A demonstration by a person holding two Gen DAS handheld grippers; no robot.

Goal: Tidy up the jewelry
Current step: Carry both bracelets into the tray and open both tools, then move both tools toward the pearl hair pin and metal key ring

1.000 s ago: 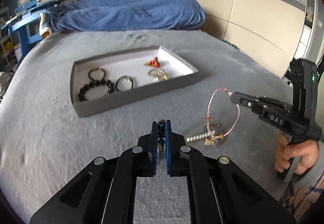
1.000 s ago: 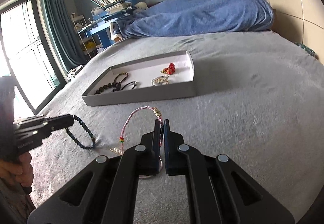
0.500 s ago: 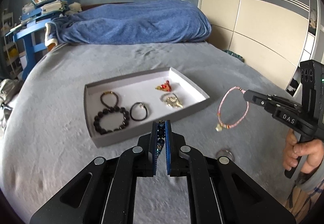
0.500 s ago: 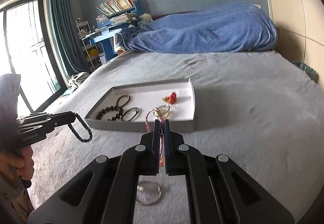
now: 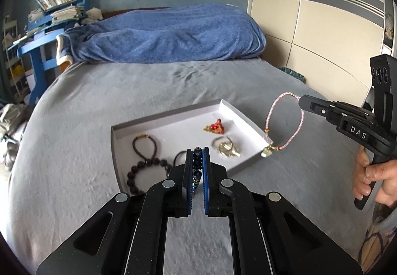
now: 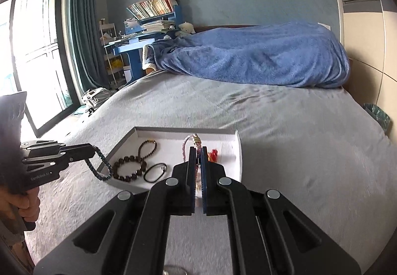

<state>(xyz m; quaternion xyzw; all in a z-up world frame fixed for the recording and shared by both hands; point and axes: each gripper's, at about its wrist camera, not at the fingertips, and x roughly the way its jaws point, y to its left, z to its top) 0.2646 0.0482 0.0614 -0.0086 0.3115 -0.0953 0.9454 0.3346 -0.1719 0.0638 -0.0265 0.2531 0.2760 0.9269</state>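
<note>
Carrying two bracelets to the grey tray (image 5: 116, 150): left gripper (image 5: 198, 160) pinches a blue beaded bracelet (image 6: 99, 165), right gripper (image 6: 197, 158) pinches a pink cord bracelet (image 5: 270, 118), both hanging above the tray's edges. Next, prob: lower each over bare tray floor w/o snagging the pieces inside, then release.

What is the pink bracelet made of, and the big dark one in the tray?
The pink bracelet looks like braided cord, matte, with small coloured beads and a pale charm. The dark bracelet looks like round glossy beads, maybe wood or stone; the shine does not settle which.
</note>
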